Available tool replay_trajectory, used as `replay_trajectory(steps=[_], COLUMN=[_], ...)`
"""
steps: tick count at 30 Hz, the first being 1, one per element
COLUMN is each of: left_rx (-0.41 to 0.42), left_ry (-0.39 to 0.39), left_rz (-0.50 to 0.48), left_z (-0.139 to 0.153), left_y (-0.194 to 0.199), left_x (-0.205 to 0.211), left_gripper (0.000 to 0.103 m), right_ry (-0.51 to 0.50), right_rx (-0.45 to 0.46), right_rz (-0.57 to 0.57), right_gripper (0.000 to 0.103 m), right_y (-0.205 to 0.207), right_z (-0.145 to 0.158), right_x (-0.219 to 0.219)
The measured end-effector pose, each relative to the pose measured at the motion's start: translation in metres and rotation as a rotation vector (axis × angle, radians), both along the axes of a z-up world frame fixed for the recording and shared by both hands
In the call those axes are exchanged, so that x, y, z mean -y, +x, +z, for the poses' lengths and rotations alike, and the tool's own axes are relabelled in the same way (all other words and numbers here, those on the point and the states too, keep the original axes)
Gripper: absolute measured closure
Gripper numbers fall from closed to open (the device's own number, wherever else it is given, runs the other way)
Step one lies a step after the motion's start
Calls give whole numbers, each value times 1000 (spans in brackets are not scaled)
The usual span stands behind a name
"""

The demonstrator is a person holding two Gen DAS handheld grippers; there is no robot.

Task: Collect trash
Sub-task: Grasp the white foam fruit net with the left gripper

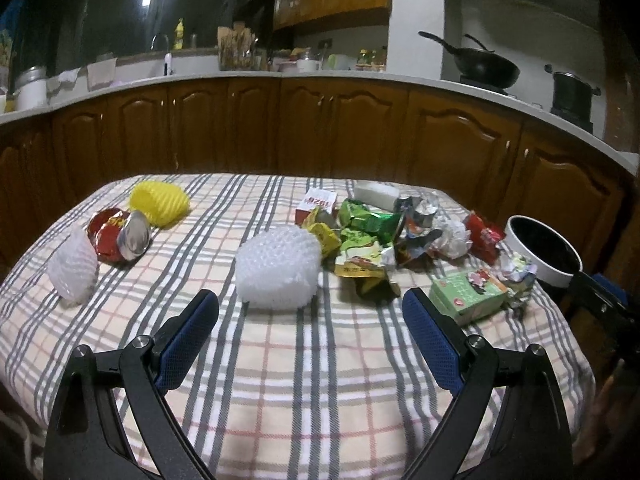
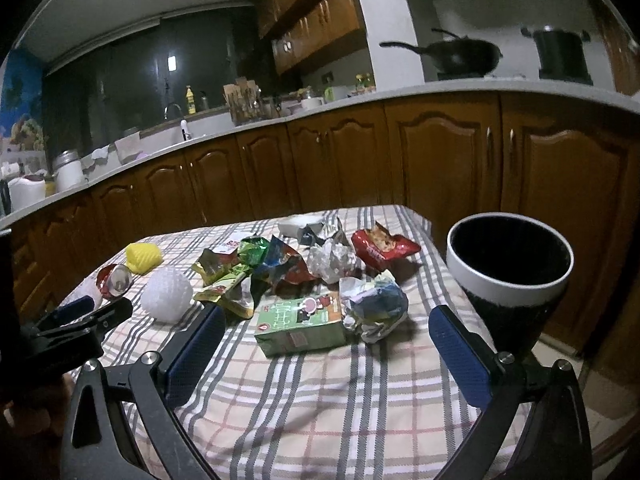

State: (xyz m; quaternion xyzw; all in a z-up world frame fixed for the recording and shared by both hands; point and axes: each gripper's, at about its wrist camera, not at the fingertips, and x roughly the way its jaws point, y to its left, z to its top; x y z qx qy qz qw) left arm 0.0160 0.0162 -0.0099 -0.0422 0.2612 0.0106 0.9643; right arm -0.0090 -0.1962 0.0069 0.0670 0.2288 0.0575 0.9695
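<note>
The left tool (image 1: 310,312) is spread wide, with nothing between its blue pads, low over the checked cloth on the tabletop (image 1: 320,380). The right tool (image 2: 326,324) is spread wide too and holds nothing. In the right view the left tool (image 2: 76,312) also shows from the side, at the left edge.

Just past the left tool sits a white bubble-wrap ball (image 1: 278,266). Just past the right tool lies a green carton (image 2: 300,326), and a crumpled foil wad (image 2: 374,304) touches its right side. The left view shows this carton (image 1: 468,296) off to the right.

To the right of the tabletop stands a black bin with a white rim (image 2: 508,276). The right view shows its whole round mouth. The left view shows only part of the bin (image 1: 540,254).

Farther back lies a heap of wrappers (image 1: 364,236), green, yellow, red and silver. A red bag (image 2: 382,248) lies near the bin.

On the left side, the left view shows a white foam net (image 1: 74,270), a crushed red can (image 1: 120,238) and a yellow foam net (image 1: 160,202) close together. In the right view they are small and partly hidden.

At the far edge sits a white block (image 1: 376,196). Behind the tabletop run brown cupboards (image 1: 320,128), with a black wok (image 1: 486,66) up on top.
</note>
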Motion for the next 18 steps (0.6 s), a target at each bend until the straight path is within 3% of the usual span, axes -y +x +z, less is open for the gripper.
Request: replay_trajectory(steps=[12,18], left_rx=[-82,-138], left_ry=[-41,-51], left_rz=[42,50], left_z=[-4,-11], left_y=[45,76], left_x=[-26,-34], left_gripper=[8,9], right_ry=[56,65], right_rx=[-118,-179], right_rz=[-18,-19], right_gripper=[4,20], right_y=[40,63], right_z=[-13,-22], right_x=[23,28])
